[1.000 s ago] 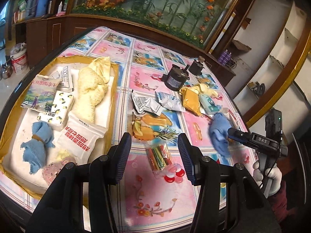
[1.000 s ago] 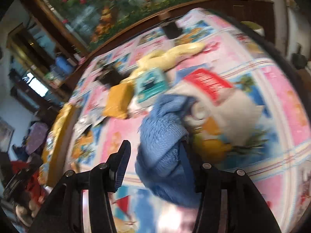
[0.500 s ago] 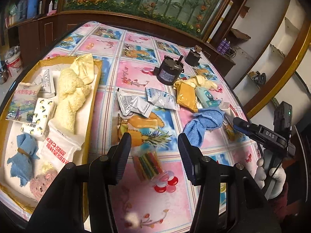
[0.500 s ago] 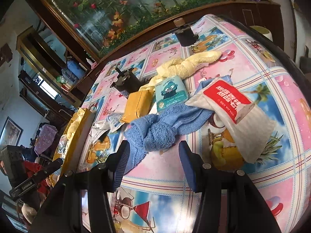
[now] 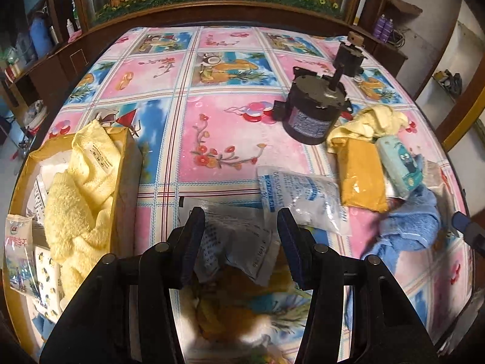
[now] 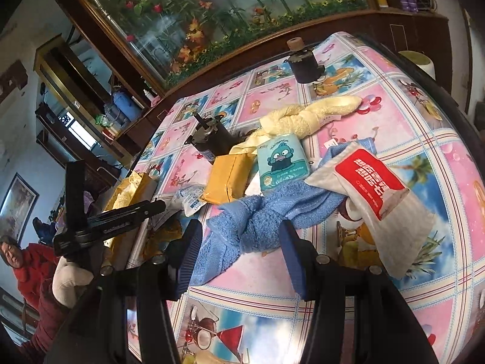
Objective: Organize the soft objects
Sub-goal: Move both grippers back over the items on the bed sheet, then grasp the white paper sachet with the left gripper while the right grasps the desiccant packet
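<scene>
In the left wrist view my left gripper (image 5: 241, 242) is open and hangs low over a crumpled grey sachet (image 5: 239, 248), which lies between its fingers; the pads do not press on it. A clear desiccant pouch (image 5: 300, 200) lies just beyond. My right gripper (image 6: 241, 253) is open, its fingers either side of the near end of a blue towel (image 6: 260, 218) that rests on the table. Behind that towel lie an orange packet (image 6: 227, 179), a teal tissue pack (image 6: 282, 160), a knotted yellow towel (image 6: 312, 115) and a white pack with a red label (image 6: 372, 194).
At the left stands a yellow-rimmed tray (image 5: 124, 182) holding a yellow towel (image 5: 81, 194) and small packs. A black motor (image 5: 312, 112) and a dark jar (image 5: 348, 54) stand farther back. The left gripper (image 6: 121, 221) and a gloved hand (image 6: 69, 276) show in the right wrist view.
My left gripper moved forward and down over the grey sachets; the colourful packet left its view. The blue towel that hung between the right fingers a second ago now lies on the table.
</scene>
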`<state>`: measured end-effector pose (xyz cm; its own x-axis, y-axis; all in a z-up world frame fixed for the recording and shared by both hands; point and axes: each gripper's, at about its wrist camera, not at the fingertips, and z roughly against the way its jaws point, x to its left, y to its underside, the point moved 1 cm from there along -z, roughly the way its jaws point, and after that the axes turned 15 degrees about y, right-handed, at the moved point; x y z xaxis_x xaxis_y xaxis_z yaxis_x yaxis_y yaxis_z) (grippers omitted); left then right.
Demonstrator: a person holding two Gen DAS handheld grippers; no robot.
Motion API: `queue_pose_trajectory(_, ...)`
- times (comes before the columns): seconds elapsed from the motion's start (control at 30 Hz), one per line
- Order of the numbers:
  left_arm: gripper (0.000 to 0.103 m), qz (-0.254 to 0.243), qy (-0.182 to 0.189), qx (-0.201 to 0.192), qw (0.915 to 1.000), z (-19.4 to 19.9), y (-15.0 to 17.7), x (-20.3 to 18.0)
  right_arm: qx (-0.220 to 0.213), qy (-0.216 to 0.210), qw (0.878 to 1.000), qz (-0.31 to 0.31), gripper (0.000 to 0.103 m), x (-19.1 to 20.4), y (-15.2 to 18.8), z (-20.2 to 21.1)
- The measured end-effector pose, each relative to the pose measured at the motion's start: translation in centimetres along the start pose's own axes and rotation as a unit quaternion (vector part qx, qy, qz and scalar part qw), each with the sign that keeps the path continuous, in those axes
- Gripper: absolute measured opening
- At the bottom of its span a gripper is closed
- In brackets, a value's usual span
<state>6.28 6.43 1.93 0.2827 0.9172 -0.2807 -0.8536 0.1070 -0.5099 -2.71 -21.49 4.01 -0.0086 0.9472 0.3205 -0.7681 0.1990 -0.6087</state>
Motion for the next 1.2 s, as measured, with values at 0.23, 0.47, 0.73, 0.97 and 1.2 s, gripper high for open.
queue_pose_trajectory(0.23,0.018,-0.027,0.038,0.019,0.9987,-0.5,1.1,-0.5,0.012,-0.012,0.999,0.031,0.053,3.2,-0.9,-1.5)
queue_pose_trajectory(0.47,0.017,-0.038,0.058,0.025,0.9973,0.7,2.9,-1.0,0.043,-0.02,0.994,0.095,0.053,7.5,-2.5,-4.7)
queue_pose_trajectory(0.73,0.048,-0.029,0.055,0.033,0.9975,0.9,3.5,-1.2,0.104,0.032,0.949,0.295,0.053,15.3,-4.0,-12.0)
queue_pose_trajectory(0.97,0.063,-0.05,0.038,0.026,0.9977,0.3,3.7,-1.9,0.114,0.077,0.927,0.349,0.055,16.2,-3.8,-15.5)
queue_pose_trajectory(1.2,0.018,-0.076,0.014,-0.001,0.997,0.4,3.9,-1.8,0.107,0.089,0.919,0.37,0.059,17.2,-3.0,-16.3)
